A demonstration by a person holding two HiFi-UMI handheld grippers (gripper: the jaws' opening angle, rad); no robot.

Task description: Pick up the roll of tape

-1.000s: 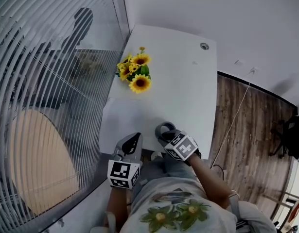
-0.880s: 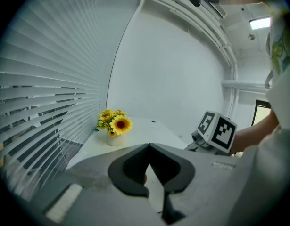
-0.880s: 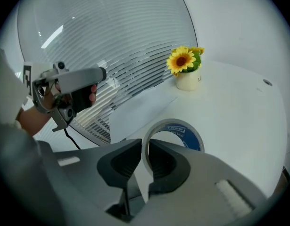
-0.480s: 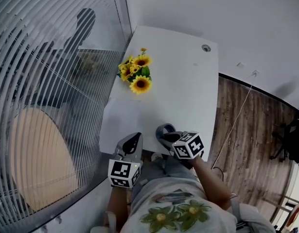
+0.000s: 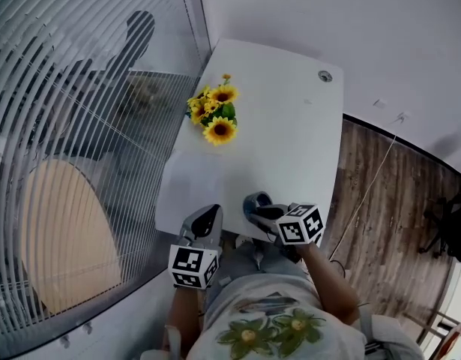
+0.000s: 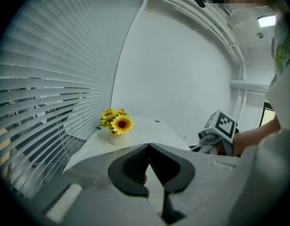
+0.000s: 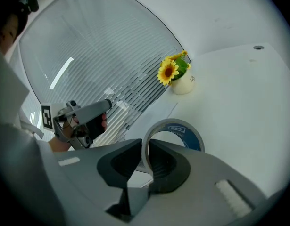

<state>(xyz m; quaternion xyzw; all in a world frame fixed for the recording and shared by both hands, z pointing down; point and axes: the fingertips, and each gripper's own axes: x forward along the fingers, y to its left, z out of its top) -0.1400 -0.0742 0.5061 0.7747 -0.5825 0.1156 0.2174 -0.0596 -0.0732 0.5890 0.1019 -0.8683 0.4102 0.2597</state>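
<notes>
The roll of tape (image 7: 175,123), a grey ring with a blue core, stands on edge between the jaws of my right gripper (image 7: 145,147), which is shut on its band. In the head view the roll of tape (image 5: 254,201) hangs just above the near edge of the white table (image 5: 290,141), held by the right gripper (image 5: 261,211). My left gripper (image 5: 209,217) hovers beside it at the table's near left corner. Its jaws meet at the tips with nothing between them, as the left gripper (image 6: 148,147) shows in its own view.
A small white pot of sunflowers (image 5: 215,118) stands at the table's left edge by the window blinds (image 5: 80,126). A cable grommet (image 5: 324,76) sits at the far right corner. Wooden floor (image 5: 387,193) with a thin cable runs along the right.
The right gripper has lifted a little with the tape and rolled, so its marker cube now faces differently. The left gripper has stayed put.
</notes>
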